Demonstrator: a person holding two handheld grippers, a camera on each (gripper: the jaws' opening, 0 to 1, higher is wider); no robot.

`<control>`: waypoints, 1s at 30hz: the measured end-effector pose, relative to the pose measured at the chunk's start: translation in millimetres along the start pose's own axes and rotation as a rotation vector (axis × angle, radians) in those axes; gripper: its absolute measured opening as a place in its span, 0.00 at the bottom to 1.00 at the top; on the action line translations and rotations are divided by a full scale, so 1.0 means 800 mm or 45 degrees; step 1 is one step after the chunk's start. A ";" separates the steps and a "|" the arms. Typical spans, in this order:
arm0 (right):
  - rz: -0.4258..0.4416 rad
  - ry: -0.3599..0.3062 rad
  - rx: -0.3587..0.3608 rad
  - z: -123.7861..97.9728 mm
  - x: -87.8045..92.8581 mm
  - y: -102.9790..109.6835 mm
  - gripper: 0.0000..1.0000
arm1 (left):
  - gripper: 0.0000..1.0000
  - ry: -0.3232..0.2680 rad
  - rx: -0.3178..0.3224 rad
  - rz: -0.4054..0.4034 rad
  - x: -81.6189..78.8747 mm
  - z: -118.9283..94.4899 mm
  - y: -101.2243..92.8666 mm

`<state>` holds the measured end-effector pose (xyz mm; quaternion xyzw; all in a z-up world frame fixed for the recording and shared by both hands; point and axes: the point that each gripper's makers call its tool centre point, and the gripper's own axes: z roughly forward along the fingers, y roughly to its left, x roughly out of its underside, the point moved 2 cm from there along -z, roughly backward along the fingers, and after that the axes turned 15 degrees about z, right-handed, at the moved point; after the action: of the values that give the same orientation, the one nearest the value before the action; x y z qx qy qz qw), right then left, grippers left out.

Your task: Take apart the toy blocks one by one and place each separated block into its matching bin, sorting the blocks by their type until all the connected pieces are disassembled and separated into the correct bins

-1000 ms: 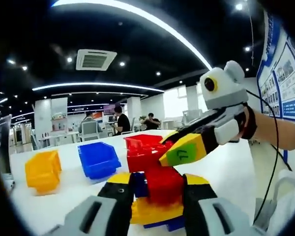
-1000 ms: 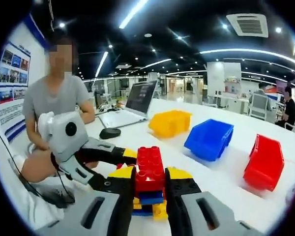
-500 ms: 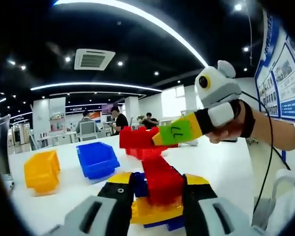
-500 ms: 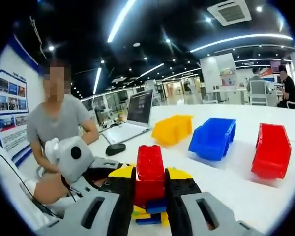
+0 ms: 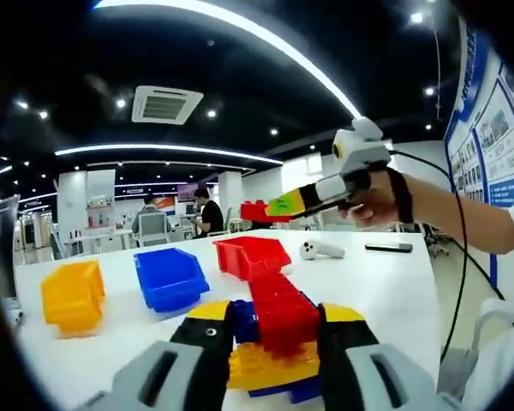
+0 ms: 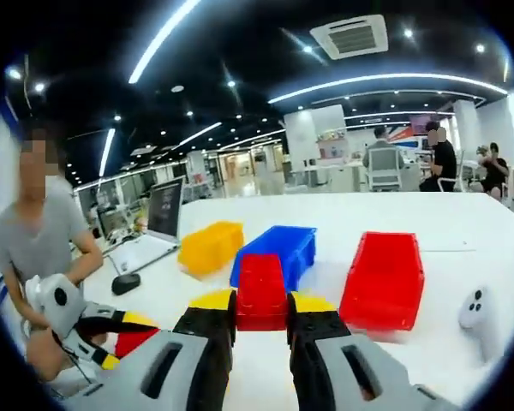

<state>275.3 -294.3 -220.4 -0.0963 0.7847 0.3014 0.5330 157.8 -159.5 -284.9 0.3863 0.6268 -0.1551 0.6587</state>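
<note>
Beyond red bin [image 6: 383, 280], white controller [image 6: 475, 308].

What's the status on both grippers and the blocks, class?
Right gripper shut on red block, lifted above red bin. Left gripper shut on remaining stack. Nothing in the way.

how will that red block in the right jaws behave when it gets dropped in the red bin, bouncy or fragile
The red block looks like rigid moulded plastic, so probably stiff and not fragile. It seems small and hollow, likely light, so it may bounce a little. The red bin has raised walls and should probably keep it in.
</note>
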 end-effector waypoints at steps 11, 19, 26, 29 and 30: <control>-0.028 -0.059 0.335 0.033 -0.038 -0.112 0.25 | 0.29 -0.012 -0.047 0.009 -0.008 -0.006 0.014; -0.019 -0.054 0.463 0.055 -0.030 -0.146 0.25 | 0.32 -0.037 -0.044 -0.018 -0.009 -0.012 0.012; -0.088 -0.054 0.530 0.067 -0.034 -0.160 0.25 | 0.35 -0.051 -0.021 -0.026 -0.013 -0.012 0.008; -0.322 -0.055 0.490 0.078 -0.038 -0.163 0.34 | 0.35 -0.054 -0.022 -0.024 -0.013 -0.012 0.006; -0.313 -0.083 0.471 0.082 -0.039 -0.162 0.54 | 0.35 -0.054 -0.021 -0.023 -0.013 -0.012 0.005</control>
<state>400.7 -365.6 -256.9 -0.0819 0.7915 0.0879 0.5993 152.3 -152.8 -272.8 0.3716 0.6175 -0.1639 0.6735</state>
